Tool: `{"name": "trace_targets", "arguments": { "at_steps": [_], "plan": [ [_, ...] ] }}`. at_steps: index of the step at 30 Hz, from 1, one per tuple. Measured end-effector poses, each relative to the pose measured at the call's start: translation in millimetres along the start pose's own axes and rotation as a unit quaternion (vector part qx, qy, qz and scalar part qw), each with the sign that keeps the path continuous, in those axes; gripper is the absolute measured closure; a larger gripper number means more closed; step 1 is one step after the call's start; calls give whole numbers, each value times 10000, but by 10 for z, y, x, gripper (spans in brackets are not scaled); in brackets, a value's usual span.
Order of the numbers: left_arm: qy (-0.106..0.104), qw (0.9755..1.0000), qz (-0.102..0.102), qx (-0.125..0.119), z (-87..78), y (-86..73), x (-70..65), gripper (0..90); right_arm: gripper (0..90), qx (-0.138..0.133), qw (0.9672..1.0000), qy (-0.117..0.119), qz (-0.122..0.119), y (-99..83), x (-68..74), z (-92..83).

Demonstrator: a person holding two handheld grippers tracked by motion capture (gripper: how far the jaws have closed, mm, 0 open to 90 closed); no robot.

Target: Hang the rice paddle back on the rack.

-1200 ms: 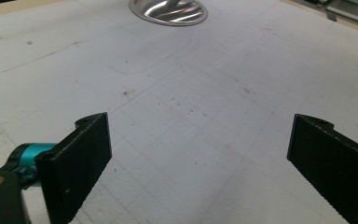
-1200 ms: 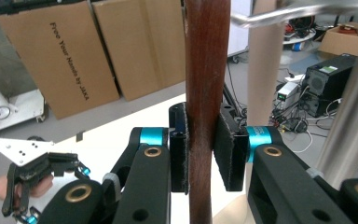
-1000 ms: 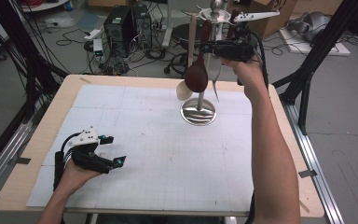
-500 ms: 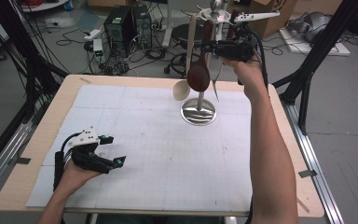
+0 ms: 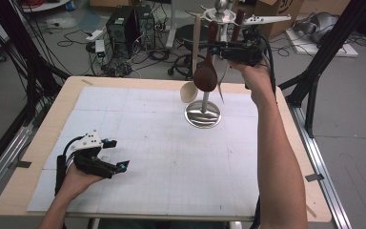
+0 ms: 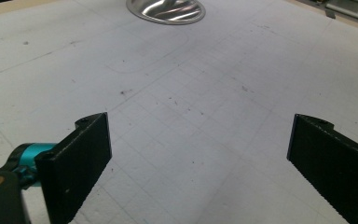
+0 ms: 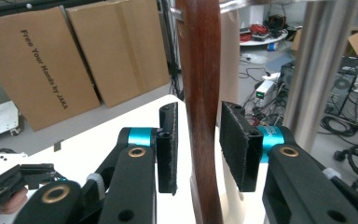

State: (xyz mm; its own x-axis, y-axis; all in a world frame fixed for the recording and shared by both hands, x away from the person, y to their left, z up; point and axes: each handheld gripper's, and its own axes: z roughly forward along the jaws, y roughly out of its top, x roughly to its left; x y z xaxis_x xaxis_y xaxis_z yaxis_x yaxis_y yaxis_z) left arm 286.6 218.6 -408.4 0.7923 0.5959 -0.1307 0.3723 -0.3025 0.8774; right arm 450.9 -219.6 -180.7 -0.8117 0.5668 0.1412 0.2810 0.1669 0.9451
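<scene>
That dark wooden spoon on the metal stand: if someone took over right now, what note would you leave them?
Right tool: jaws either side of the dark brown wooden spoon, just eased apart; small gaps show, so no grip.
Left tool: open, resting low over the white gridded mat, nothing between its jaws.
The spoon hangs bowl down from the shiny metal stand with a round base, beside a pale wooden spoon.
Done: the spoon looks hung.
Left: probably back the right tool away without nudging the handle.

Glossy dark wooden spoon (image 7: 200, 107); shiny metal stand (image 5: 203, 113); matt paper mat (image 5: 138, 157).
</scene>
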Motion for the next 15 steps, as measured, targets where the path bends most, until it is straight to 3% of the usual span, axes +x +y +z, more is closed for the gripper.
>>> {"name": "trace_targets", "arguments": {
  "at_steps": [15],
  "plan": [
    [16,10000,-10,4,3,-5,0,70,677,-132,9998,-112,32,10,0,-12]
  ]
}}
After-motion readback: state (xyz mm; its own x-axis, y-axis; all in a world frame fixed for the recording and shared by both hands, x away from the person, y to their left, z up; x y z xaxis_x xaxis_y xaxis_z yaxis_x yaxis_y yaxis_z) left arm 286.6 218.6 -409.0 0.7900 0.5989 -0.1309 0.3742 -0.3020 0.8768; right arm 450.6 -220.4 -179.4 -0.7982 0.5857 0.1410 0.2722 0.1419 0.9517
